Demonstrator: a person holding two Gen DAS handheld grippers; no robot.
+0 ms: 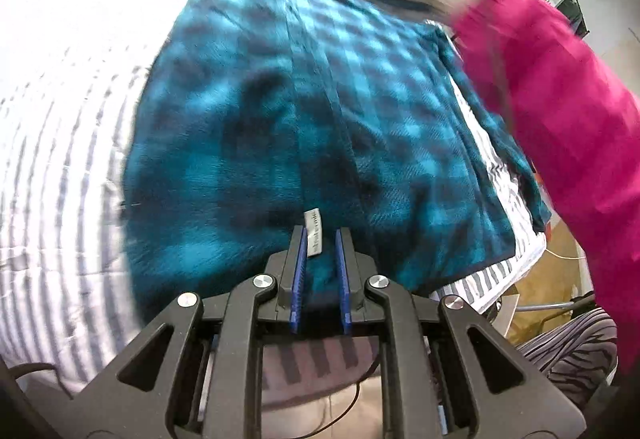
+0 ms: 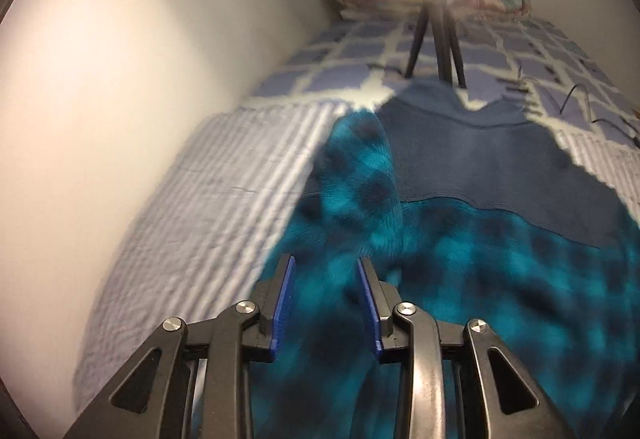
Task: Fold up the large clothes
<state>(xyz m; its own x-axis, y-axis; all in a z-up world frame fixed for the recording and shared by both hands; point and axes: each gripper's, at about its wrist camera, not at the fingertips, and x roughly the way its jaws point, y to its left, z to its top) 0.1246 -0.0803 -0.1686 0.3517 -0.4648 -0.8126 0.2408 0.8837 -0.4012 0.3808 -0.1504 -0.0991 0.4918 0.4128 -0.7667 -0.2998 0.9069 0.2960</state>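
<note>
Your left gripper [image 1: 321, 239] has its jaws nearly closed, pinching the hem of the teal plaid fleece [image 1: 304, 111] right beside its white tag [image 1: 313, 233], and the fleece lies spread across the striped bed [image 1: 60, 143]. Your right gripper [image 2: 326, 273] has its jaws partly open with fleece [image 2: 460, 259] bunched between the blue pads [image 2: 285, 291], though blur hides whether they grip it. A pink sleeve [image 1: 560, 99] reaches across the far side, and a tripod [image 2: 434, 39] stands on the bed beyond the garment.
</note>
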